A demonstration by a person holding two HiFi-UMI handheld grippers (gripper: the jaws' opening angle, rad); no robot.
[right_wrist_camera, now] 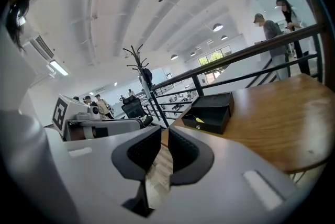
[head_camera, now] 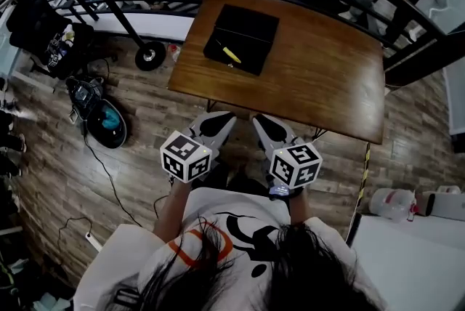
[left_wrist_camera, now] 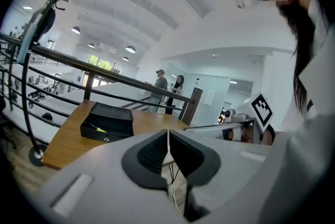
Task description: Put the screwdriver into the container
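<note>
A: Where's the screwdriver point(head_camera: 231, 54) rn?

B: Inside the container point(head_camera: 253, 27), lying diag. on its floor, toward the front-left part. Looks like the put-in is done, judging by that.

A: So what's the step for the person w/ the tongs?

B: Prob. just hold off. Best way: keep both pairs clear of the table point(head_camera: 320, 77) and don't bump the container. It sits near the table's far-left corner, close to the left edge, so a shove could slide it off. If a re-seat is wanted, come in from the near edge, open one pair wide over the handle, not the thin shaft.

A: How does the tool look?

B: Small, yellow handle, slim dark shaft w/ a bit of shine at one end. Tip type is too small to tell. It lies flat, not propped on the wall.

A: And the container?

B: Black, shallow, rectangular. Back part looks raised or covered; can't tell if it's a lid.

A: Tongs' state?

B: Left tongs point(head_camera: 220, 120) are closed, pads together, nothing btwn them. Right tongs point(head_camera: 266, 122) same, empty. Both hang off the table's near edge, by the person's body, well apart from the container.
</note>
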